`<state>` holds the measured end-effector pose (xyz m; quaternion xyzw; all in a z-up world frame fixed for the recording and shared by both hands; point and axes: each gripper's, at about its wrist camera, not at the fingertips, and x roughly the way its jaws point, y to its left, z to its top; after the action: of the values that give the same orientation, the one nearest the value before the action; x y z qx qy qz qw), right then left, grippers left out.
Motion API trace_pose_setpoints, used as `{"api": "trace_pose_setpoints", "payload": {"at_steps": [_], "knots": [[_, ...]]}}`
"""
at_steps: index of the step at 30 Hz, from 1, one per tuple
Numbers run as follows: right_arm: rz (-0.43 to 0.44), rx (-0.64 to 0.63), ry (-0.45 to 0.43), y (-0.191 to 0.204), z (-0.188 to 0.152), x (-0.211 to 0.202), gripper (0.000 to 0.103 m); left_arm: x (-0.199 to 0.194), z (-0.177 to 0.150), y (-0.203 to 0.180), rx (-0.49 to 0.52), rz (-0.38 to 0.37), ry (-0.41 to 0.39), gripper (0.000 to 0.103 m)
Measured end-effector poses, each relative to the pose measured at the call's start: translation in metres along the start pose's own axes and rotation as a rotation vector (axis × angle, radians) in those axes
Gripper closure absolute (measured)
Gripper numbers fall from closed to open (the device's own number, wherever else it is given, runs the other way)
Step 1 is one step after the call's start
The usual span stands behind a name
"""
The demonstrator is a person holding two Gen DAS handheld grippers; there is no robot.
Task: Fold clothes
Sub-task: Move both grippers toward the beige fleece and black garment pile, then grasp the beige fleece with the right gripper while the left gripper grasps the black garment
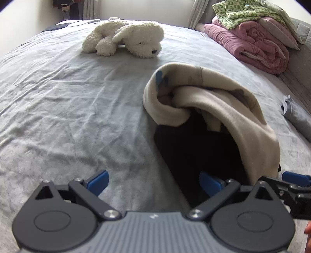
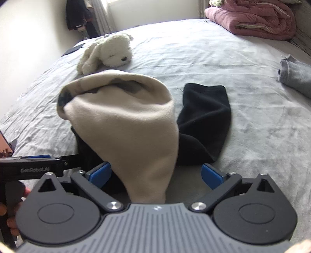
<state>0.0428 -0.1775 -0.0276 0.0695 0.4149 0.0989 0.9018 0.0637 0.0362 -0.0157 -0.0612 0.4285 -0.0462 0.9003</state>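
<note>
A beige garment (image 1: 223, 101) lies bunched and arched over a black garment (image 1: 186, 153) on the grey bed sheet (image 1: 68, 116). My left gripper (image 1: 153, 182) is open and empty, low over the sheet at the black garment's near left edge. In the right wrist view the beige garment (image 2: 126, 126) drapes up between the wide-open jaws of my right gripper (image 2: 155, 174); the fingers do not pinch it. The black garment (image 2: 204, 120) spreads behind and to the right. The left gripper (image 2: 35, 165) shows at the left edge.
A white plush dog (image 1: 128, 39) lies at the far side of the bed. A folded pink quilt (image 1: 250, 42) with a green patterned blanket (image 1: 248, 13) sits far right. A grey garment (image 2: 295, 75) lies at the right edge. A dark flat device (image 1: 56, 26) rests far left.
</note>
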Motion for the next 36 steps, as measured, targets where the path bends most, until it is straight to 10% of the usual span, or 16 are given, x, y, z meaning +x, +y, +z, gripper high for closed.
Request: {"api": "trace_pose_setpoints", "payload": {"at_steps": [3, 11, 36], "knots": [[0.057, -0.035, -0.028, 0.009, 0.000, -0.006, 0.012, -0.006, 0.001, 0.000, -0.011, -0.011, -0.023, 0.008], [0.046, -0.040, -0.029, 0.014, -0.003, -0.004, 0.086, -0.015, 0.003, 0.001, -0.012, -0.027, -0.038, 0.010], [0.140, 0.001, -0.089, -0.008, -0.031, -0.079, 0.093, -0.040, 0.002, 0.026, -0.121, -0.059, -0.112, 0.019]]}}
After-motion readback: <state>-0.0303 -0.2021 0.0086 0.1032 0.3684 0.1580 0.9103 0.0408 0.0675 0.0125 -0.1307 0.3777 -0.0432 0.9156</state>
